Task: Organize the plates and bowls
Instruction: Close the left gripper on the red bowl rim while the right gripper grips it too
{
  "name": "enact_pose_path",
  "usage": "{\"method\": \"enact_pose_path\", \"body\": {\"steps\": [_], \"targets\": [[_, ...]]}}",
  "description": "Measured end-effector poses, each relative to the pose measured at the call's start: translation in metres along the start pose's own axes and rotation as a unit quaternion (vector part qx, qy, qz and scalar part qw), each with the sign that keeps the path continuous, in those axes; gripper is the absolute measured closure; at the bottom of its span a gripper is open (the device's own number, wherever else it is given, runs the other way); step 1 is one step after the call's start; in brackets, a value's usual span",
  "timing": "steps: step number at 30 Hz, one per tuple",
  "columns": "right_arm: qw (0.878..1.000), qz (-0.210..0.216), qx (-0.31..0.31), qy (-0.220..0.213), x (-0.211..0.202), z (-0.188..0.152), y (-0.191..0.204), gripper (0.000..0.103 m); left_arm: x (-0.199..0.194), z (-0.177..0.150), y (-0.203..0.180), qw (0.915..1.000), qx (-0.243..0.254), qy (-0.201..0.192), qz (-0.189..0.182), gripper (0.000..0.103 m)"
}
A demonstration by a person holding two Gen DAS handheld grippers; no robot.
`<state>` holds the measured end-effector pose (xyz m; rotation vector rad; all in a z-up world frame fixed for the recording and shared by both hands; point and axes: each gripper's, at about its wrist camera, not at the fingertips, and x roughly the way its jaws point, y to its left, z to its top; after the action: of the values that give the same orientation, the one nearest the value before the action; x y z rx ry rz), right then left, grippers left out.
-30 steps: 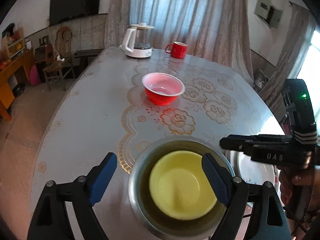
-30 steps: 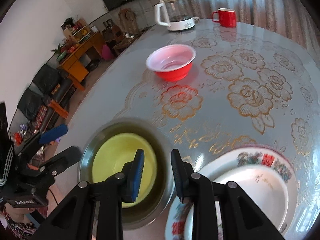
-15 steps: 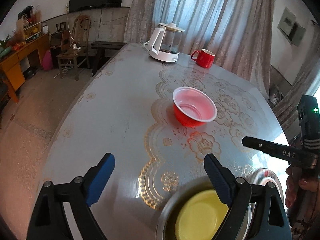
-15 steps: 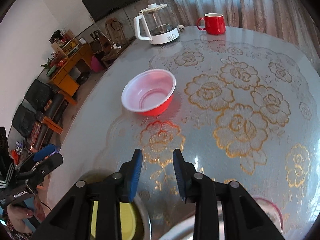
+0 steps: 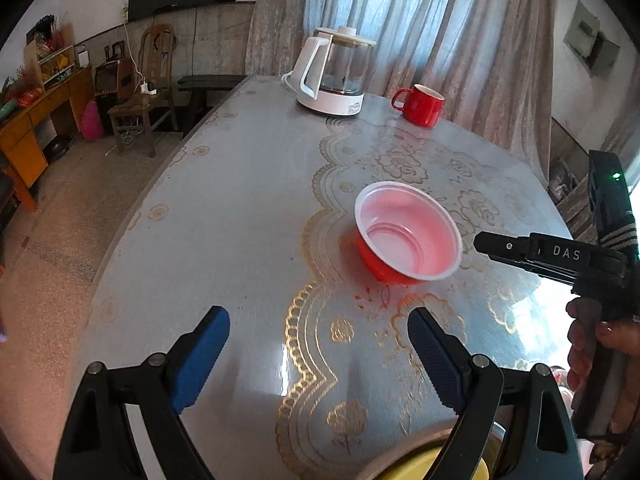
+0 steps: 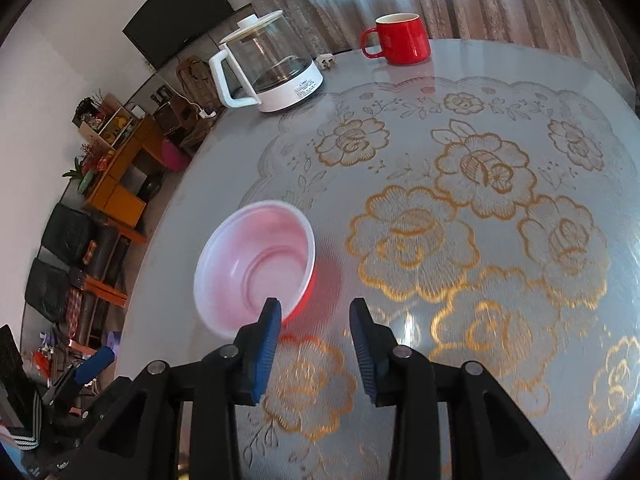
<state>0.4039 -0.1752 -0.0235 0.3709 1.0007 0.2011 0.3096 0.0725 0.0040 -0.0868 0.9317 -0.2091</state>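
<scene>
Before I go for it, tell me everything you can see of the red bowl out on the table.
The red bowl is a thin, plastic-looking round bowl, red outside, pale pinkish-white inside, with a white rolled rim and stepped rings at the bottom. It stands upright and empty on the flower-patterned table, casting a red tint beside it. Nothing touches it. The right tool, jaws opening with nothing between them, is just short of its near rim; the left tool is wide open, nearer the camera.

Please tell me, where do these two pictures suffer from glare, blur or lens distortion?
Left wrist view: window glare whitens the glossy flowered table at the far right, and the fisheye bends the room's edges. Right wrist view: the red plastic bowl with a white inside shows a slightly smeared rim, while the white glass kettle and red ceramic mug stay sharp.
</scene>
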Motion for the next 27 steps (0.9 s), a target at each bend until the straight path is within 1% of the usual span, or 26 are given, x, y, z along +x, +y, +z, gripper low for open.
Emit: {"method": "enact_pose_path", "body": {"steps": [4,8,10,12,15,20,24,27], "targets": [[1.0,0.021,0.013,0.009,0.017,0.006,-0.001,0.068,0.01,0.005,-0.003,1.0,0.003,0.004,0.0,0.012],[0.999,0.017,0.019,0.021,0.031,0.007,-0.003,0.068,0.017,0.008,-0.009,0.9999,0.011,0.006,-0.002,0.012],[1.0,0.013,0.011,0.025,0.037,0.007,-0.002,0.072,0.021,0.01,-0.011,0.9999,0.014,0.008,-0.001,0.012],[1.0,0.009,-0.001,0.03,0.04,0.006,0.0,0.081,0.024,0.013,-0.012,0.9999,0.014,0.008,0.001,0.012],[0.999,0.005,-0.03,0.027,0.039,0.003,0.005,0.088,0.028,0.018,-0.015,0.9999,0.01,0.005,-0.003,0.012],[0.998,0.009,-0.046,0.034,0.035,-0.002,0.008,0.091,0.034,0.023,-0.025,0.9998,0.018,0.004,-0.007,0.012],[0.997,0.004,-0.069,0.036,0.03,-0.007,0.013,0.091,0.042,0.027,-0.03,0.9998,0.018,0.007,-0.007,0.012],[0.997,0.006,-0.071,0.038,0.028,-0.011,0.012,0.091,0.052,0.028,-0.031,0.9997,0.018,0.015,-0.007,0.013]]}}
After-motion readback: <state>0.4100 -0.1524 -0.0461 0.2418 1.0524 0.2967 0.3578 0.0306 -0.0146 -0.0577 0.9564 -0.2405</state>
